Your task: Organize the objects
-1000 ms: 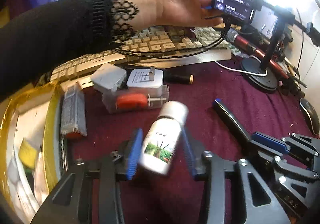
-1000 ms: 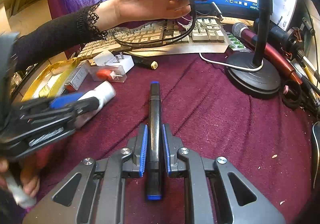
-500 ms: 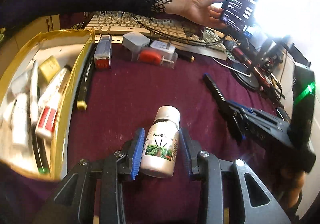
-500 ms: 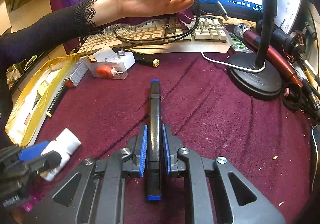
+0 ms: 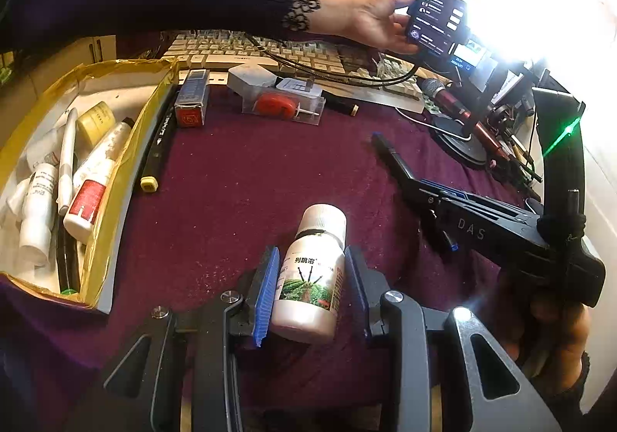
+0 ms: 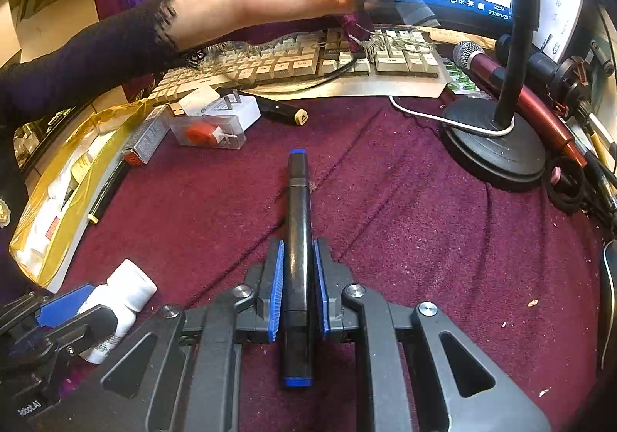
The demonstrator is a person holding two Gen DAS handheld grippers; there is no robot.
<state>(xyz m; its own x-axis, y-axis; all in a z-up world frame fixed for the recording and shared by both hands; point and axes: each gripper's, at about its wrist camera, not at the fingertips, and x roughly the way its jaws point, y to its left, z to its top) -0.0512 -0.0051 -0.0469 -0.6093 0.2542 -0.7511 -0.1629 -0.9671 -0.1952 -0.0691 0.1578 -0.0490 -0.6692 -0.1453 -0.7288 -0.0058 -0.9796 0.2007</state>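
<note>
Bottle (image 5: 312, 270), smooth white plastic, cylindrical, clamped in left claw (image 5: 311, 289). Right claw (image 6: 299, 289) grips glossy black marker (image 6: 297, 258). Nappy maroon cloth covers surface (image 5: 250, 177); gold-lined box (image 5: 115, 181) nearby.

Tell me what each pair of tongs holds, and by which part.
Left tongs clamp the white bottle around its labelled body, cap pointing away. Right tongs clamp the black marker near its rear end.

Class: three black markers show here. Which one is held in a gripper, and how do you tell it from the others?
The blue-capped marker, clamped in the right gripper. The two yellow-capped markers lie free: one beside the gold box, one by the keyboard.
</note>
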